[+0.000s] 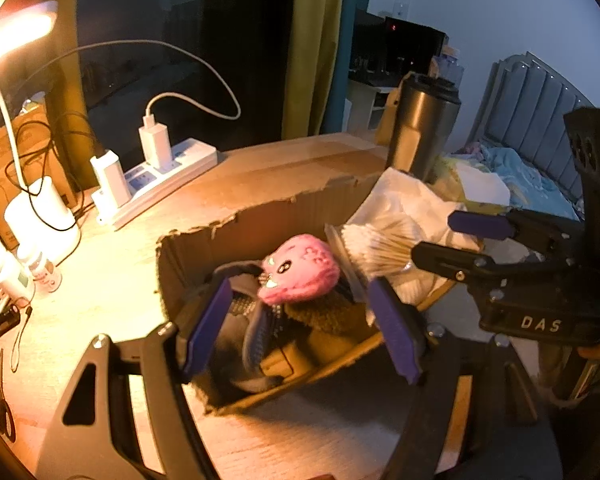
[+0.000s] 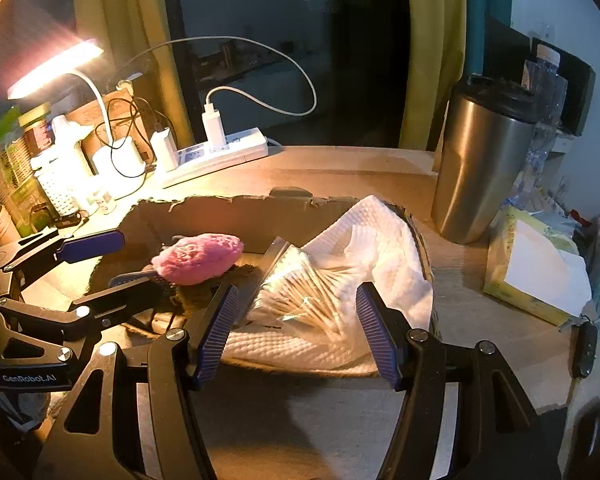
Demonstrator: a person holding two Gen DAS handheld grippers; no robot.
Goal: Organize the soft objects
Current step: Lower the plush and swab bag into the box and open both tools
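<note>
Above a torn brown cardboard box (image 2: 236,210), the left gripper (image 1: 300,324) and right gripper (image 2: 296,328) hang with jaws spread, gripping nothing, over a fuzzy pink knitted toy (image 2: 198,258), a clear bag of cotton swabs (image 2: 304,288) and a white quilted cloth (image 2: 376,248) inside.

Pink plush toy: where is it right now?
The pink plush toy lies inside the cardboard box, on dark items, just left of the cotton swab pack; neither gripper holds it.

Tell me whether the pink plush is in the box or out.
In: the pink plush lies atop dark items inside the torn cardboard box.
</note>
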